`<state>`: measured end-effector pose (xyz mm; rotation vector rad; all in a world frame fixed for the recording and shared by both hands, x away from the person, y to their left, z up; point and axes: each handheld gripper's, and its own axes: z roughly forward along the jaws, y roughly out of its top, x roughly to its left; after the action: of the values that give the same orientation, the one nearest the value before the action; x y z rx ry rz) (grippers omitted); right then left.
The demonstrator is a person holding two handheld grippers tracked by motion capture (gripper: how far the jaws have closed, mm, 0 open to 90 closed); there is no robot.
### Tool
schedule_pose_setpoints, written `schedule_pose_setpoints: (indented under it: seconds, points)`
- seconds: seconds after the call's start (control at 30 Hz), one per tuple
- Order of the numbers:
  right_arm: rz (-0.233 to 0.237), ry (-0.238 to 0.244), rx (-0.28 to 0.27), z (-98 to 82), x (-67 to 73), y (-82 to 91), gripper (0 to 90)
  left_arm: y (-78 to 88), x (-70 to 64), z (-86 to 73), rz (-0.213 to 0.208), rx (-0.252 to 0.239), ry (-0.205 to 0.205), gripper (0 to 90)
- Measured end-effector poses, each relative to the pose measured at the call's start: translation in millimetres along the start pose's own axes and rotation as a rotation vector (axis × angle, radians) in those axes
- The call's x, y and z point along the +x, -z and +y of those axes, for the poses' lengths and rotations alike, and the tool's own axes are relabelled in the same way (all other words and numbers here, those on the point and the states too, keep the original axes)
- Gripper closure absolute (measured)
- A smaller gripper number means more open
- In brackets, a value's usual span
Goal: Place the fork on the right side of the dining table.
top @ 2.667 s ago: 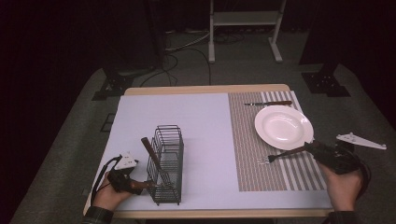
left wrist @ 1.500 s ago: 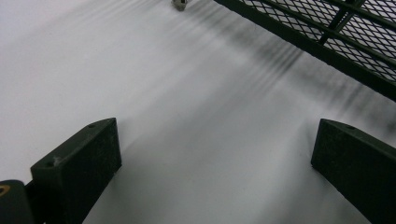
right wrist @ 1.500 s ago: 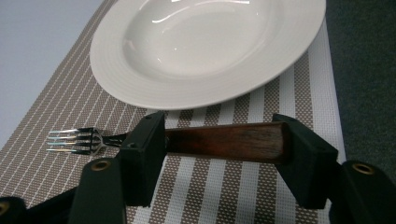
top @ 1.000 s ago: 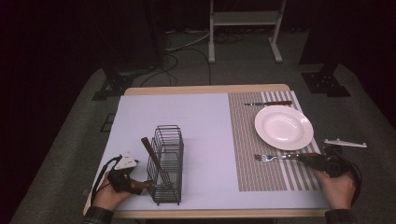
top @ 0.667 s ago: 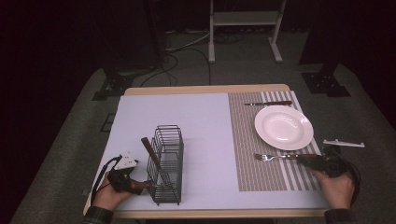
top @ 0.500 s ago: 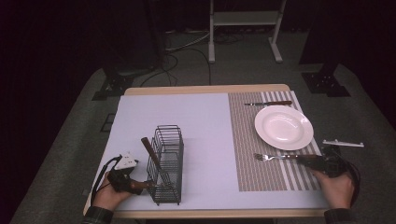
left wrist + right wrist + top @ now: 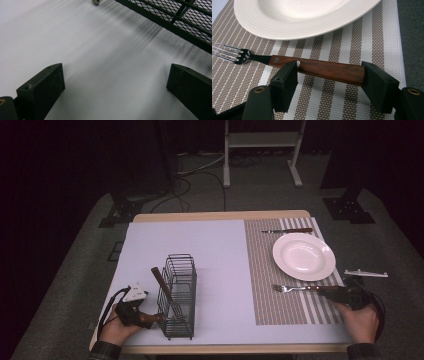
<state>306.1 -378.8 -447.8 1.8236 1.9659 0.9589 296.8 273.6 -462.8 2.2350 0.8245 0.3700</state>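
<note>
One fork [image 7: 312,67] with a wooden handle lies flat on the striped placemat [image 7: 280,295], just in front of the one white plate [image 7: 303,255], tines pointing toward the table's middle. My right gripper [image 7: 329,85] sits low over the handle with its jaws spread wide, one at each end of the wood, not clamping it. Beyond the plate lies one knife [image 7: 287,230], also on the mat. One black wire caddy [image 7: 178,295] stands on the pale half of the table [image 7: 210,250], with one wooden-handled utensil [image 7: 161,284] leaning in it. My left gripper [image 7: 117,92] rests on the table just beside the caddy's near end, jaws wide apart with bare table between them. Compared with nearly three seconds ago, the fork, then held up at the plate's near edge, now lies on the mat, and my right hand [image 7: 357,320] has drawn back and lower. The left side has not changed.
</note>
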Motion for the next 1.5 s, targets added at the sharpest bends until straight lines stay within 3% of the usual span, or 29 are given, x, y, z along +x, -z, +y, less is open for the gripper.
schedule_pose_setpoints:
  seconds: [0.33,0.57,0.87,1.17,1.5]
  points:
    - [-0.011,-0.001,-0.002,-0.2,-1.5,1.5,30.2,0.0,0.0,0.0,0.0,0.0,0.0,0.0]
    - [-0.003,0.007,-0.046,1.4,-0.5,10.5,30.0,0.0,0.1,0.0,0.0,0.0,0.0,0.0]
    - [0.021,0.069,-0.097,7.1,21.4,20.8,29.5,0.0,0.0,0.0,0.0,0.0,0.0,0.0]
    - [0.087,0.13,-0.12,13.1,44.1,19.5,27.4,0.1,0.0,0.1,0.0,0.001,-0.001,0.0]
    - [0.181,0.187,-0.107,23.1,73.0,11.4,13.6,0.2,-0.1,0.0,0.001,0.001,-0.001,0.0]
